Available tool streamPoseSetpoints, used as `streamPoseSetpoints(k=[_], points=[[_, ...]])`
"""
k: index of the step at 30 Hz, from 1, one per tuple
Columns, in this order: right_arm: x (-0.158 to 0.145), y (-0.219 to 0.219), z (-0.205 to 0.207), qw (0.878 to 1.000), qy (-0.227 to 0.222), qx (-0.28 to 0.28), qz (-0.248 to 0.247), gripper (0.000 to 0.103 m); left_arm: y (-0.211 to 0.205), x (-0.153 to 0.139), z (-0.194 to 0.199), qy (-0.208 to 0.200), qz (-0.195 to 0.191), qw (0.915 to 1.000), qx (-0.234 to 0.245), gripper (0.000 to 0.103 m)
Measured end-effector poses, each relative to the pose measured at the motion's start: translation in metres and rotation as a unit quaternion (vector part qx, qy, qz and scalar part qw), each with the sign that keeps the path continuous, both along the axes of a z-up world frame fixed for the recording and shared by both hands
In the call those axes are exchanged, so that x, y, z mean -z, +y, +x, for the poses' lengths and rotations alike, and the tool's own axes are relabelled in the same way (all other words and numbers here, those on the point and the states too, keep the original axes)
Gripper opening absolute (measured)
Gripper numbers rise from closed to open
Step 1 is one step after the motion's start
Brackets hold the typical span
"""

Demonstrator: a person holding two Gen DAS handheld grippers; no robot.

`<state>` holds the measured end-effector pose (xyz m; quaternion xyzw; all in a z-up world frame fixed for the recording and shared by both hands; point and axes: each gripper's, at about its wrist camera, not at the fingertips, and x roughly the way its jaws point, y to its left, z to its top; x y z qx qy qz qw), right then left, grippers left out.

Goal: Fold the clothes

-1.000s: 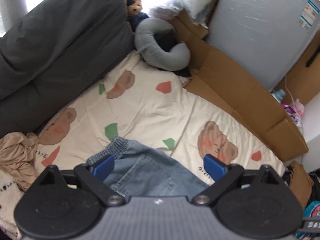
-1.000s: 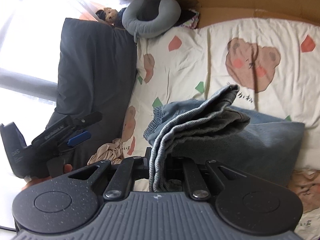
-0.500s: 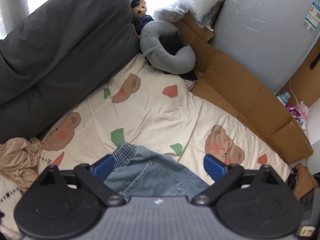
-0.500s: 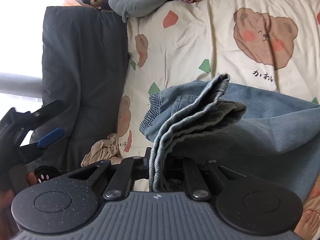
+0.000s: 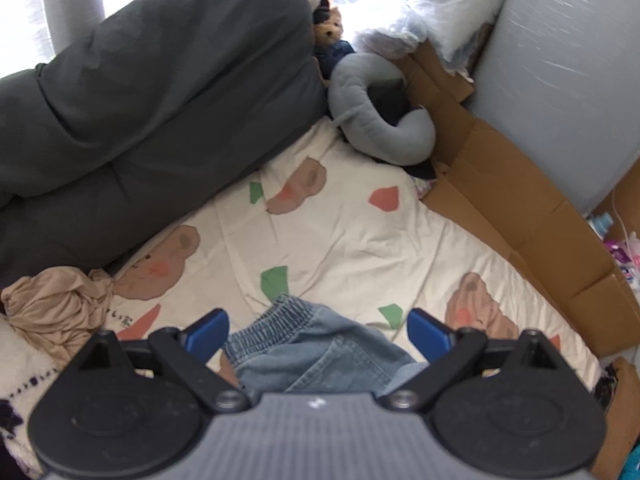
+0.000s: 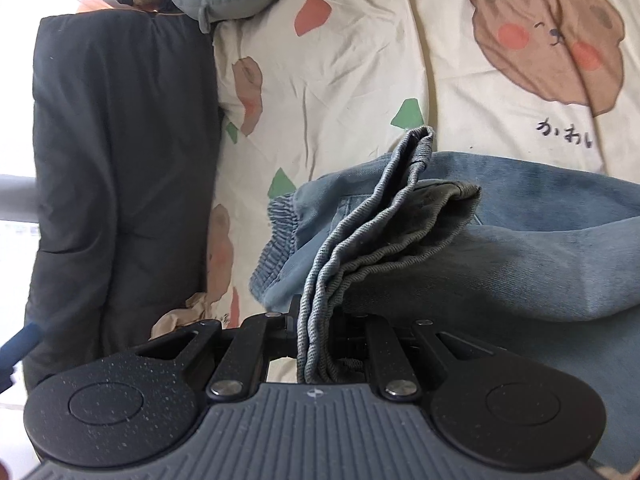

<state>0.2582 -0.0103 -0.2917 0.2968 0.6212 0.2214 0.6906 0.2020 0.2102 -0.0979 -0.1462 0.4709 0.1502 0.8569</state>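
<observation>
A pair of light blue jeans (image 6: 520, 240) lies on the cream bear-print bedsheet (image 6: 360, 60), its elastic waistband (image 6: 276, 240) toward the dark duvet. My right gripper (image 6: 320, 320) is shut on several bunched layers of the denim hem (image 6: 384, 216), which stand up from its jaws. In the left wrist view the jeans' waistband end (image 5: 296, 328) shows between and below the blue pads (image 5: 208, 332) of my left gripper (image 5: 316, 330), which is open and holds nothing.
A dark grey duvet (image 5: 140, 100) lies along the left of the bed. A grey neck pillow (image 5: 376, 120) and a small teddy bear (image 5: 330, 32) sit at the far end. Flattened cardboard (image 5: 520, 208) lines the right edge. A tan crumpled garment (image 5: 52, 312) lies at the left.
My right gripper has dropped toward the bed with the denim hem still in it, so the jeans and sheet look closer. The left gripper has drawn back a little, and less denim shows.
</observation>
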Motion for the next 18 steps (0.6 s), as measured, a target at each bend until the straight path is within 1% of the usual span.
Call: streamPoseSetpoints(k=[6,8,9,11,13,16,18], points=[[0.028,0.022,0.008,1.0,-0.026,-0.013,-0.007,0.015,0.009,0.005,-0.002,0.007,0.022,0.9995,-0.023,0.096],[0.035,0.026,0.01,0.999,-0.031,-0.013,0.0,0.021,0.01,0.008,-0.003,0.015,0.032,0.9991,-0.024,0.096],[0.038,0.027,0.011,0.999,-0.031,-0.012,0.005,0.027,0.009,0.01,-0.003,0.019,0.037,0.9989,-0.024,0.096],[0.039,0.027,0.01,1.0,-0.024,-0.005,0.014,0.034,0.008,0.014,-0.003,0.03,0.042,0.9984,-0.025,0.096],[0.031,0.022,0.009,1.0,-0.023,-0.001,0.018,0.036,0.007,0.016,-0.002,0.038,0.046,0.9978,-0.027,0.096],[0.012,0.007,0.009,0.999,-0.017,0.001,0.038,0.05,0.001,0.021,0.0,0.052,0.048,0.9971,-0.028,0.094],[-0.002,-0.006,0.005,0.998,-0.004,0.002,0.061,0.053,-0.004,0.024,0.0,0.062,0.044,0.9968,-0.027,0.093]])
